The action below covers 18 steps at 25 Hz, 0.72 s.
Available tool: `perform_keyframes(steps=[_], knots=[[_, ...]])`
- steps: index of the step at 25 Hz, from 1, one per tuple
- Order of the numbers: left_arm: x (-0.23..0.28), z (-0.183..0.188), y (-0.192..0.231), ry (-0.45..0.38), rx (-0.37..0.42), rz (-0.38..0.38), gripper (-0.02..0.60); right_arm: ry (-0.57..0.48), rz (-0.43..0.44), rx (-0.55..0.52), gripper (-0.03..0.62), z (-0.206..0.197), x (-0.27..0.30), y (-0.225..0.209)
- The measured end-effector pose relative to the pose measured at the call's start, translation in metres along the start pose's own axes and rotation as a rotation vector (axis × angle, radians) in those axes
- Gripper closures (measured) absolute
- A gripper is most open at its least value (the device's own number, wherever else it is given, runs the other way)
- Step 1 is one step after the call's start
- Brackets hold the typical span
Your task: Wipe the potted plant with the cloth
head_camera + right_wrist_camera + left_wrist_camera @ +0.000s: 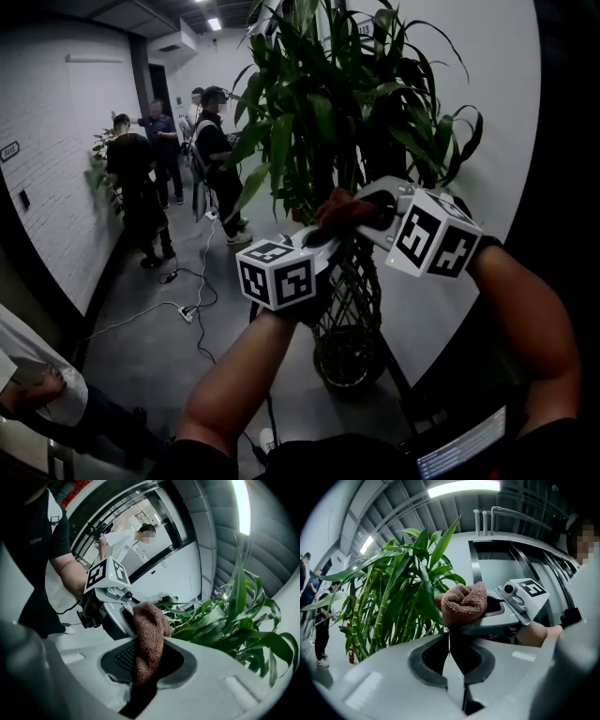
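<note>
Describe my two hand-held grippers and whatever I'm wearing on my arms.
The left hand-held gripper and the right hand-held gripper both have pale grey moulded shells with dark pads at the jaws. Each carries a white cube printed with black square markers. Black gloves cover the hands. The forearms are unsleeved, below a black short-sleeved top.

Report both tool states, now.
Left tool: closed, jaws together, nothing clearly held.
Right tool: closed on the brown cloth.
</note>
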<state>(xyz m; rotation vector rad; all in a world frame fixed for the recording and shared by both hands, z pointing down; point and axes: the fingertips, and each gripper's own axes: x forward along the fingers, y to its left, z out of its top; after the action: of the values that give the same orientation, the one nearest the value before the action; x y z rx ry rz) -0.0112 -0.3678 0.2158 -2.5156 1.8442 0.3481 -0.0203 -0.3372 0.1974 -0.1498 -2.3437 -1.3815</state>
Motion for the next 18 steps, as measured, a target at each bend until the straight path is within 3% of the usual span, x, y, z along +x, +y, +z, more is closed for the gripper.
perform_keyframes(steps=[6, 11, 18], knots=[[-0.017, -0.003, -0.014, 0.037, 0.034, 0.032, 0.537, -0.029, -0.032, 0.047, 0.53, -0.005, -0.005, 0.011], [-0.048, -0.017, -0.025, 0.07, 0.061, 0.064, 0.563, -0.108, -0.093, 0.242, 0.531, -0.01, -0.008, 0.03], [-0.13, -0.05, -0.036, 0.11, 0.028, 0.132, 0.565, -0.221, -0.127, 0.487, 0.531, -0.018, -0.04, 0.1]])
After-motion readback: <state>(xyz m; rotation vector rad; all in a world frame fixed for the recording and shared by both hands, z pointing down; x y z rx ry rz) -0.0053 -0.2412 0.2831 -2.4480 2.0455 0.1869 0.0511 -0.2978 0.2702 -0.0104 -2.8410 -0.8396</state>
